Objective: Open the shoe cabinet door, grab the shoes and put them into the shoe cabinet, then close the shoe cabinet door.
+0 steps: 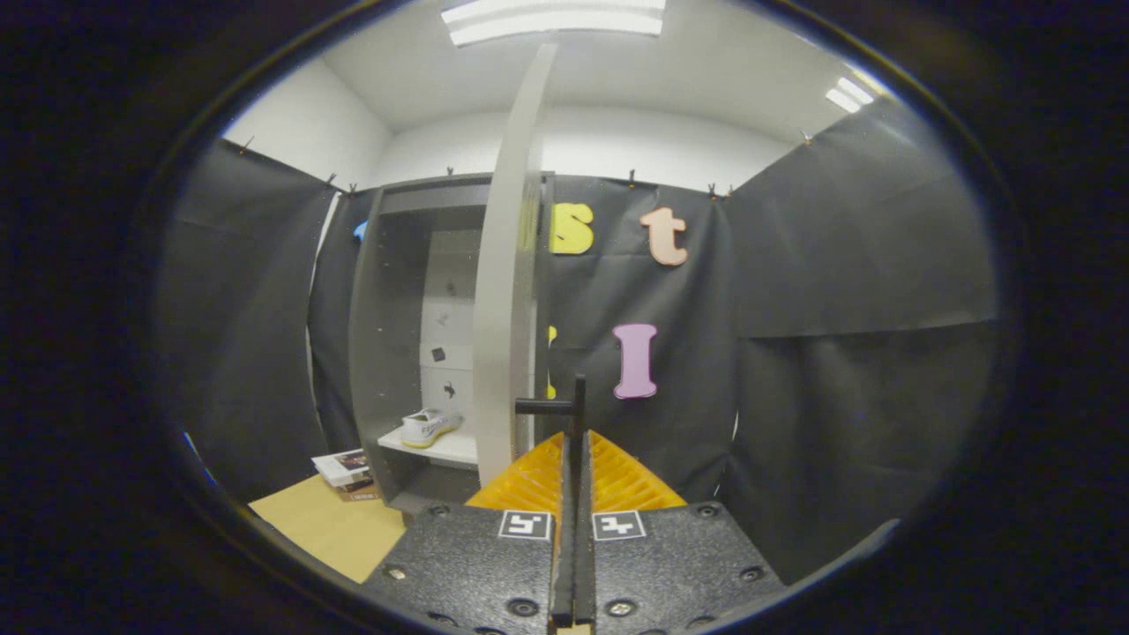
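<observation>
Off to the far left of my tongs I've got a tan floor mat (pixel 331 529), and at its back edge a small stack of magazines (pixel 346 472) leaning against the foot of the shoe cabinet (pixel 388 353). Moving right, the cabinet itself stands open ahead and left of the fingers, grey walls, pale back panel, and on its low white shelf (pixel 441 450) I see a white shoe (pixel 429 427) with a yellowish sole, sitting well inside, toe pointing left. Right next to it comes the cabinet door (pixel 507 291), swung out towards me so I'm looking almost straight at its pale edge, running from just ahead of the fingers up towards the ceiling light (pixel 554 19). Now the tongs: my gripper (pixel 573 459) has its two fingers pressed together with no gap I can make out, closed along the centre line, and right at their tips stands the door's dark handle (pixel 564 407), an upright bar with a short stub reaching left to the door. The bar rises just above the fingertips; I cannot tell whether they are pinching it or only touching it. To the right of the fingers, just the booth's black cloth wall (pixel 847 353).
</observation>
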